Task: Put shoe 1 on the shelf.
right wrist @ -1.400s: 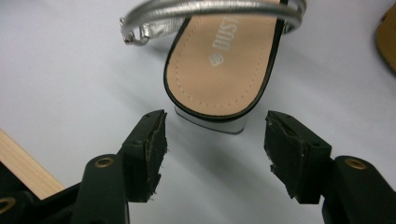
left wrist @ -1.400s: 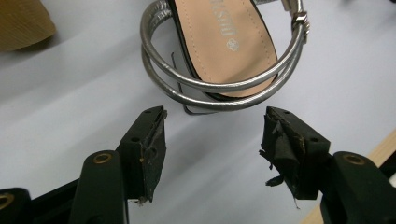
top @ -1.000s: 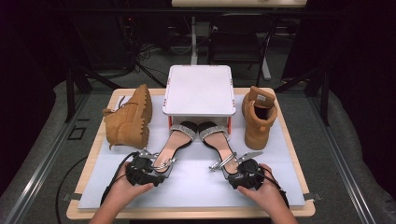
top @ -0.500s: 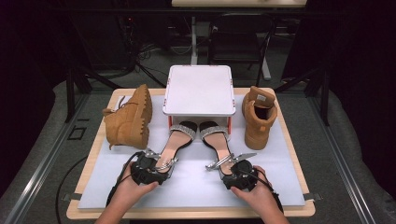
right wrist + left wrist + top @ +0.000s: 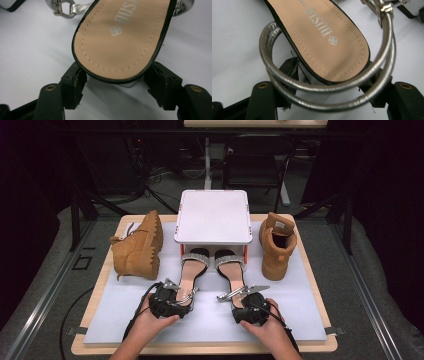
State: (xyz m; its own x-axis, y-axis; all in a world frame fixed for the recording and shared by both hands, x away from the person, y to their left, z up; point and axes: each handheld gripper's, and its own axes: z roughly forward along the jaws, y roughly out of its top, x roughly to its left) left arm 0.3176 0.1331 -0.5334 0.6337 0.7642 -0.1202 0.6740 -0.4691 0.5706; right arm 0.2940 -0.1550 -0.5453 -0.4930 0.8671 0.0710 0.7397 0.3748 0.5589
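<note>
Both grippers, left (image 5: 186,296) & right (image 5: 231,296), edged inward along desk's near edge; jaws just reopened, straddling sandal heels (image 5: 329,47) (image 5: 120,40), not clamped. Grip comes next, prob.

High view overlooks table (image 5: 100,330), gripper views close on sandal heels (image 5: 324,42)

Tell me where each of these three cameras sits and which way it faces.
High view: above the person's side, looking forward and down at the table; both hands, left gripper, right gripper.
Left gripper view: on that gripper, facing left sandal heel, between its jaws.
Right gripper view: likewise, right sandal heel.
Shared: both sandals appear in the high view too.
</note>
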